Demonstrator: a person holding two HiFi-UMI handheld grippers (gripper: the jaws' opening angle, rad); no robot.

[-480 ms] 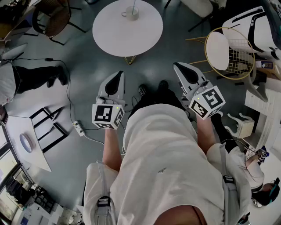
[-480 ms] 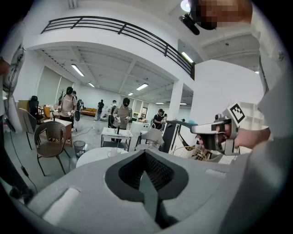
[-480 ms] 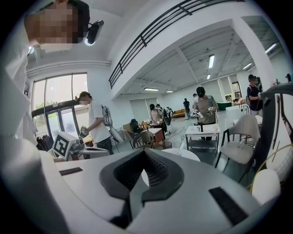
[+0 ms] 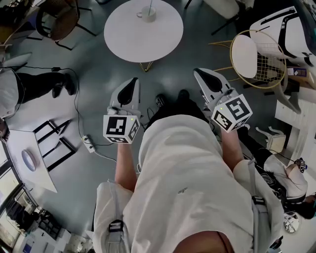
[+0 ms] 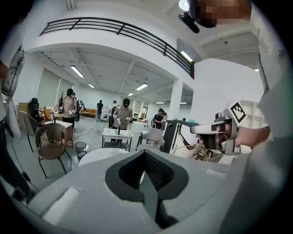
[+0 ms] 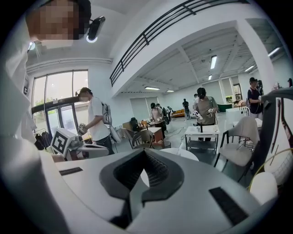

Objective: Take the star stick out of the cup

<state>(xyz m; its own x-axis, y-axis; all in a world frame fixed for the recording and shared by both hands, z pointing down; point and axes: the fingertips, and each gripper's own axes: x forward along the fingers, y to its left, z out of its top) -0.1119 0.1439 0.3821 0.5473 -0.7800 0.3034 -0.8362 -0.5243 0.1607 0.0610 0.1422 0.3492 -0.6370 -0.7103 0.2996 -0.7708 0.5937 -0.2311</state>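
The right gripper (image 4: 199, 74) edges forward; it and the left gripper (image 4: 132, 83), jaws closed and empty, sit well apart from the star stick (image 4: 150, 6) in the cup (image 4: 147, 16).

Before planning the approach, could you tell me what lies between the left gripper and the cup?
Nothing stands in the way. In the head view, only bare grey floor and bare white tabletop separate the left gripper from the cup.
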